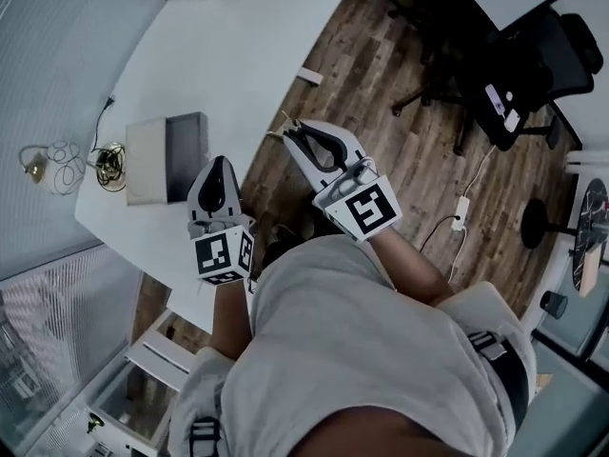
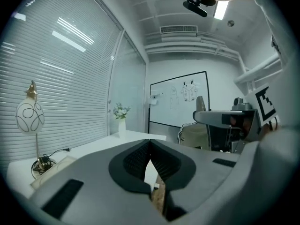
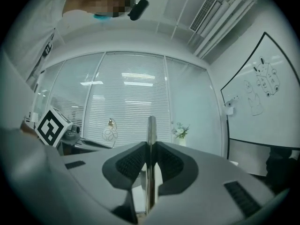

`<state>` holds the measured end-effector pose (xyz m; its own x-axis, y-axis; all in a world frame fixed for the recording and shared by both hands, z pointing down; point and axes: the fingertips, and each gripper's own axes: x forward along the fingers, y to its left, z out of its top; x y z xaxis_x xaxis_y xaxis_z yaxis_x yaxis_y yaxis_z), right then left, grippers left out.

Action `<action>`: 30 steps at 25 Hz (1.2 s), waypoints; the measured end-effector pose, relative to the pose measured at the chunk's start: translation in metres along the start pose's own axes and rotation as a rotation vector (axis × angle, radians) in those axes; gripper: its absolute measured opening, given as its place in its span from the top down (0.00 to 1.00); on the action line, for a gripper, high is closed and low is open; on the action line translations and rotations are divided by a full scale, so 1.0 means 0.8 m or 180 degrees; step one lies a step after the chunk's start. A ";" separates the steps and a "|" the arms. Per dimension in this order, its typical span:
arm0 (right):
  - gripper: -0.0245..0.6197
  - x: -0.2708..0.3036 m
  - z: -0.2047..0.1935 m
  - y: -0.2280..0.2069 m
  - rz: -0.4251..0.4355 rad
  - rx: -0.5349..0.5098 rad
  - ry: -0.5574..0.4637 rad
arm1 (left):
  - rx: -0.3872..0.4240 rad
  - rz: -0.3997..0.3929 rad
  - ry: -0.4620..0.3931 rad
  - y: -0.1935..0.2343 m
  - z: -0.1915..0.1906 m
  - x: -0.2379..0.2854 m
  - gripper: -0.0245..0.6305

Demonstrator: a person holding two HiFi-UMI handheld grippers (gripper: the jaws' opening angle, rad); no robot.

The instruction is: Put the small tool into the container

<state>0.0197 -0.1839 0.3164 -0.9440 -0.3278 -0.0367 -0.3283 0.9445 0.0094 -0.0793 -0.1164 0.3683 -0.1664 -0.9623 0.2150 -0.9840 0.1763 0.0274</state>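
Observation:
My right gripper is shut on a small, thin metal tool, which stands upright between the pads and pokes out past the tips. It is held over the wooden floor, just off the white table's right edge. An open container with a dark grey inside and a pale lid lies on the table near its front. My left gripper hovers just right of the container, its jaws closed together with nothing between them.
A lamp and a coiled cable sit at the table's left end, beside the container. Black office chairs and a power strip stand on the floor to the right. A small flower vase stands at the table's far end.

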 end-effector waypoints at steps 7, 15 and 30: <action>0.83 0.068 -0.008 -0.013 0.0811 0.0009 0.0057 | -0.0199 0.0762 0.0078 0.032 -0.006 0.013 0.93; 0.83 0.116 -0.034 0.027 0.1723 0.0000 0.0146 | -0.0434 0.1646 0.0154 0.054 -0.034 -0.029 0.93; 0.83 0.136 -0.087 0.129 0.2880 -0.1484 0.0247 | -0.1061 0.2847 0.0132 0.065 -0.114 -0.123 0.93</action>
<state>-0.1190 -0.1238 0.3832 -0.8382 0.4887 0.2419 0.5452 0.7420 0.3902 -0.1081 0.0065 0.4374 -0.8394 -0.4354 0.3252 -0.4232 0.8991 0.1114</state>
